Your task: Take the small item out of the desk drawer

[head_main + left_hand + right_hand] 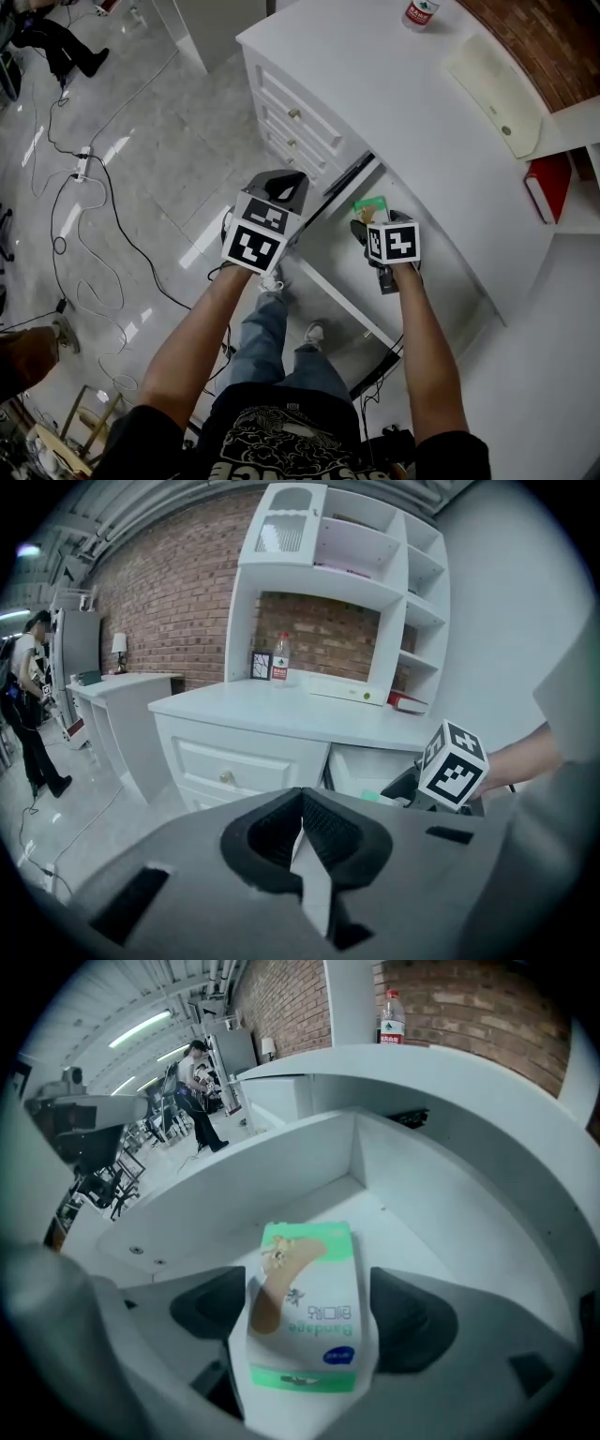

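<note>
A green and white bandage box (305, 1307) lies between the two dark pads of my right gripper (309, 1321), which is shut on it just above the floor of the open white desk drawer (281, 1176). In the head view the right gripper (373, 217) reaches into the drawer (328, 291) under the desk top, and the box (370, 206) shows green at its tip. My left gripper (286, 183) hovers to the left of the drawer, over its front edge. Its jaws meet with nothing between them (302, 832).
A white desk (394, 103) carries a water bottle (420, 13) and a cream flat case (492, 94). A red book (548, 186) lies on the shelf at the right. Small drawers with knobs (294, 113) stand left of the open drawer. Cables (94, 216) run over the floor.
</note>
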Available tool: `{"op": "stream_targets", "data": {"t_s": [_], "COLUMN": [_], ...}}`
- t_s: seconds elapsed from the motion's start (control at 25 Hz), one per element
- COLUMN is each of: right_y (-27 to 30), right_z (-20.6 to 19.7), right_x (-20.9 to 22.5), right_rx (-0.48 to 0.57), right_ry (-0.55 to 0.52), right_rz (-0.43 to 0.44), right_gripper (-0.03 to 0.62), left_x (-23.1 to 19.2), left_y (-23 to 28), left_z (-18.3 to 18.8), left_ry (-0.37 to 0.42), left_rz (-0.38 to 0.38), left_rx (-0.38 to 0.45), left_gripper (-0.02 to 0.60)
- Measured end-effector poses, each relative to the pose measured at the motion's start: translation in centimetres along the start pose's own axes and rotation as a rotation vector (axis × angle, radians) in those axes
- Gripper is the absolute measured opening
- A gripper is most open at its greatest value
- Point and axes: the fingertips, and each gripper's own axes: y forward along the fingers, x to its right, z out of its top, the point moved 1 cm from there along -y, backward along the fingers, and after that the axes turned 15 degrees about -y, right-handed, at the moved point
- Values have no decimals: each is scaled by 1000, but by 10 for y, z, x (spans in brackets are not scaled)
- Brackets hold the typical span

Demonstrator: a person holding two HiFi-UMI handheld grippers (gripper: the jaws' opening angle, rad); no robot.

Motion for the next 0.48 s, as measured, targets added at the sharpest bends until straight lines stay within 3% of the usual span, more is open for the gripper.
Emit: {"op": "stream_targets", "data": {"t_s": [0.28, 0.48], "right_y": [5, 5], "right_z": [1, 2], "right_x": [-1, -3], "right_rx": [-41, -40], "right_ry": [-15, -28], "right_rz": [-15, -6], "right_gripper": [413, 372], "left_x": [-9, -14], "left_y": [4, 2], "left_z": [-1, 6], "left_ry": [1, 1], "left_rz": [3, 8], "left_rx": [-14, -3], "left_gripper": [8, 8]}}
